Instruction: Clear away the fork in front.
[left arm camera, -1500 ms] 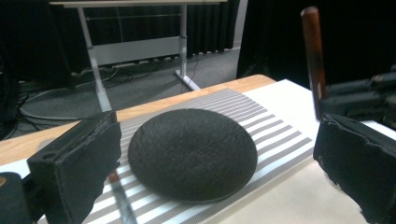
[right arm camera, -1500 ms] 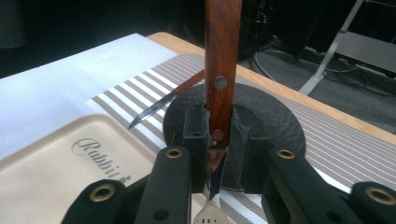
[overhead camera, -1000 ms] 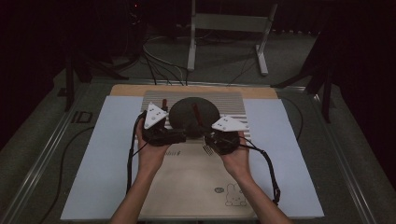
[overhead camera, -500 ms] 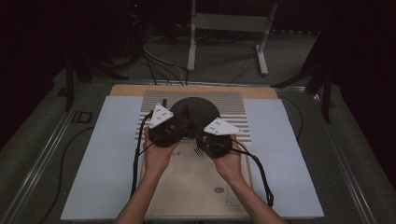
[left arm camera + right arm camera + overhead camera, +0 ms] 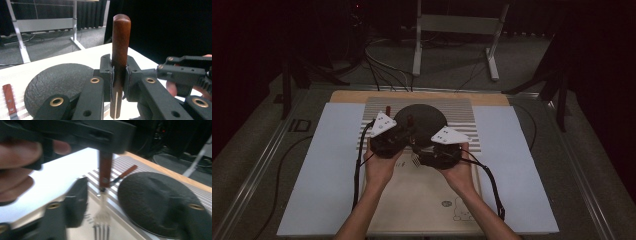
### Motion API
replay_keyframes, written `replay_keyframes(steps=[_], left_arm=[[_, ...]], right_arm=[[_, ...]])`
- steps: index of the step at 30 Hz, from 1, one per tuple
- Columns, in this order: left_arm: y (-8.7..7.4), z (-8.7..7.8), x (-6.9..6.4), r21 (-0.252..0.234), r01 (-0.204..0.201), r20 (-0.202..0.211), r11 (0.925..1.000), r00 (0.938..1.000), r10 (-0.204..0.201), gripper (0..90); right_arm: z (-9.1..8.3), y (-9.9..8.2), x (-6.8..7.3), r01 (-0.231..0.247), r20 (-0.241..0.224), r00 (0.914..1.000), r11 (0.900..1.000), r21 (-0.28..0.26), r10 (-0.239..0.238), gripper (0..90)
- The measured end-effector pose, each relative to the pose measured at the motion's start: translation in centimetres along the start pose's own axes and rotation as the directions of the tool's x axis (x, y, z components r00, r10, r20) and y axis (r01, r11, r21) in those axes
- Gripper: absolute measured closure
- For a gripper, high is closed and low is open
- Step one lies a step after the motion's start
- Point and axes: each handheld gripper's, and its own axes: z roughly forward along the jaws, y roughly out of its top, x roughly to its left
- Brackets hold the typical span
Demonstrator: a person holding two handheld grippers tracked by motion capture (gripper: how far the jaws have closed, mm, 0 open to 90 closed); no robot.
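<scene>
A fork with a brown wooden handle (image 5: 120, 45) stands upright, tines down, with my left gripper (image 5: 119, 72) shut on the handle. In the high view, the left gripper (image 5: 404, 136) is at the near left rim of a dark round plate (image 5: 427, 117), and the fork's tines (image 5: 414, 159) hang just in front of it. My right gripper (image 5: 422, 152) sits close beside it, open. In the right gripper view, the fork (image 5: 101, 220) hangs between the right gripper's (image 5: 137, 195) spread jaws without touching them.
A second wooden-handled utensil (image 5: 8, 100) lies on the striped placemat (image 5: 462, 120) left of the plate (image 5: 155, 200). A beige cloth mat (image 5: 422, 200) with a small drawing lies nearer me, on a pale sheet (image 5: 327, 165). Cables and a metal stand are on the floor beyond the table.
Both grippers have drawn closer together at the plate's near edge. The right one has moved left up to the fork that the left one holds.
</scene>
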Motion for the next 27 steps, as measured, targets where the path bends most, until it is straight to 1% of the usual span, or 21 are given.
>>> replay_keyframes(steps=[3,4,6,9,10,14,19,21,22,23,24,27], left_arm=[[0.1,-0.3,0.3,0.005,0.001,-0.004,1.0,1.0,-0.001,80.5],[0.1,-0.4,0.3,0.004,0.004,-0.006,1.0,1.0,-0.004,80.5],[0.1,-0.6,0.6,0.007,0.007,-0.005,1.0,1.0,-0.007,80.5],[0.2,-0.9,0.9,0.014,0.011,0.001,0.9998,0.9999,-0.011,80.6],[0.2,-1.0,1.0,0.019,0.01,0.001,0.9998,0.9999,-0.01,80.5],[0.2,-1.5,1.3,0.036,0.009,0.005,0.9993,0.9999,-0.009,80.5],[0.2,-2.2,2.1,0.052,0.025,0.023,0.9983,0.9994,-0.026,80.5],[0.1,-2.5,2.4,0.057,0.027,0.02,0.998,0.9994,-0.028,80.5],[0.1,-2.5,2.4,0.057,0.027,0.02,0.998,0.9994,-0.028,80.5],[0.0,-2.9,2.8,0.064,0.033,0.021,0.9974,0.9992,-0.034,80.5],[0.0,-3.1,2.9,0.066,0.035,0.021,0.9972,0.9991,-0.036,80.5],[-0.1,-3.7,3.4,0.073,0.043,0.023,0.9964,0.9987,-0.045,80.5]], right_arm=[[-0.3,-0.2,-0.3,0.016,0.035,0.9993,0.9999,0.007,-0.016,19.5],[-0.4,-0.3,-0.4,0.013,0.048,0.9988,0.9998,0.015,-0.014,17.5],[-0.5,-0.4,-0.8,0.009,0.064,0.9979,0.9995,0.029,-0.011,14.8],[-1.0,-0.7,-1.6,0.0,0.098,0.9952,0.9995,0.033,-0.003,13.5],[-1.1,-0.8,-1.8,-0.004,0.116,0.9933,0.9994,0.035,0.0,12.3],[-1.8,-1.4,-3.0,-0.013,0.175,0.9845,0.999,0.044,0.005,11.5],[-2.9,-2.3,-4.7,-0.03,0.24,0.9705,0.9983,0.051,0.017,11.3],[-3.4,-2.7,-5.4,-0.041,0.262,0.9647,0.9977,0.053,0.026,11.3],[-3.4,-2.7,-5.4,-0.041,0.262,0.9647,0.9977,0.053,0.026,11.3],[-3.6,-2.9,-5.7,-0.046,0.271,0.9623,0.9974,0.055,0.029,11.3],[-4.2,-3.3,-6.4,-0.054,0.291,0.956,0.9968,0.058,0.035,11.3],[-4.9,-3.8,-7.2,-0.068,0.315,0.9479,0.9962,0.054,0.047,11.3]])
